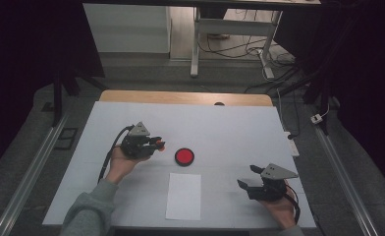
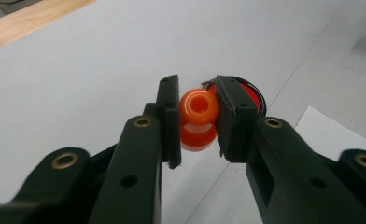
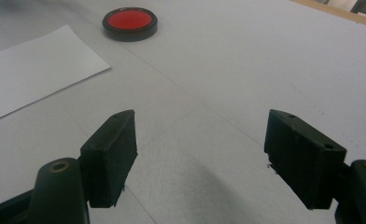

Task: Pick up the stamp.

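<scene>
Left gripper [image 2: 197,116] clamps one orange bead [image 2: 199,120]. Right gripper [image 3: 200,156] stands released, empty. Table [image 1: 239,132] carries one red disc [image 1: 184,157], one paper sheet [image 1: 183,195].

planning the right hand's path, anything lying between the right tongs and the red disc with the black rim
Nothing: in the right gripper view, bare white table runs from the open right tongs to the red disc with the black rim. The white paper sheet lies off to the side.
</scene>
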Demonstrator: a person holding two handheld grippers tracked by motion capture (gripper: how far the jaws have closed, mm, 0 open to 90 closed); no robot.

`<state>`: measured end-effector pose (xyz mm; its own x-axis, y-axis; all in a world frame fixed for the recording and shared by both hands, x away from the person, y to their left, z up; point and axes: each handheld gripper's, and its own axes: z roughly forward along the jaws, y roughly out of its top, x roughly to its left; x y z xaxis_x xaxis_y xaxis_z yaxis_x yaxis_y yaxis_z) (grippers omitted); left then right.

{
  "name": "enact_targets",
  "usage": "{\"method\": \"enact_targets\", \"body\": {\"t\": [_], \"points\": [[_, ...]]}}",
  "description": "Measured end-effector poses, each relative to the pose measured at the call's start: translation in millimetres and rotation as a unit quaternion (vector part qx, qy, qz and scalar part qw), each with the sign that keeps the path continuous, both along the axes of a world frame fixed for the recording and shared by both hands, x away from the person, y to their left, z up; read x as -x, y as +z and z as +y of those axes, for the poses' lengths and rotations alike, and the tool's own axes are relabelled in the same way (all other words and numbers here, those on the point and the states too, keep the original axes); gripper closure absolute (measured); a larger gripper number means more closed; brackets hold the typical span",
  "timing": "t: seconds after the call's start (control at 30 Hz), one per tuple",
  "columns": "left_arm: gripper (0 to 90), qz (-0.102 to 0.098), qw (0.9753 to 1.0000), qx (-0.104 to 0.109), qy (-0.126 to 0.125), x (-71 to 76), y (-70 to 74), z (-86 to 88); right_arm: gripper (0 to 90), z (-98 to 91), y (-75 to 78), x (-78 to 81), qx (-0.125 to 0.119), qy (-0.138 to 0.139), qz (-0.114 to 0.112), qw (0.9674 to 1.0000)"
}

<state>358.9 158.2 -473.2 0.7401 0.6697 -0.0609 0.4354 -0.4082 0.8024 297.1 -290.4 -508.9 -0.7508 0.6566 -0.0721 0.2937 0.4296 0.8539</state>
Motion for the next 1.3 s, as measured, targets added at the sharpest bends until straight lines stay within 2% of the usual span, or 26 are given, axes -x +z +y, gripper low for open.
{"method": "enact_targets", "body": {"t": [0.67, 0.9, 1.3], "points": [[72.5, -0.003, 0.9997, 0.017, -0.015, 10.3, 12.9, 0.9, 25.1, 1.0, 1.7, 1.6, -0.003, -0.003, -0.007, 1.0000], [72.4, -0.003, 0.9996, 0.021, -0.021, 12.1, 15.8, 0.4, 25.1, 1.6, 1.3, 1.2, 0.003, 0.000, -0.006, 1.0000], [72.5, -0.004, 0.9993, 0.021, -0.030, 15.3, 19.0, -3.8, 25.2, 1.6, 2.2, 1.9, 0.004, -0.002, -0.006, 1.0000]]}}
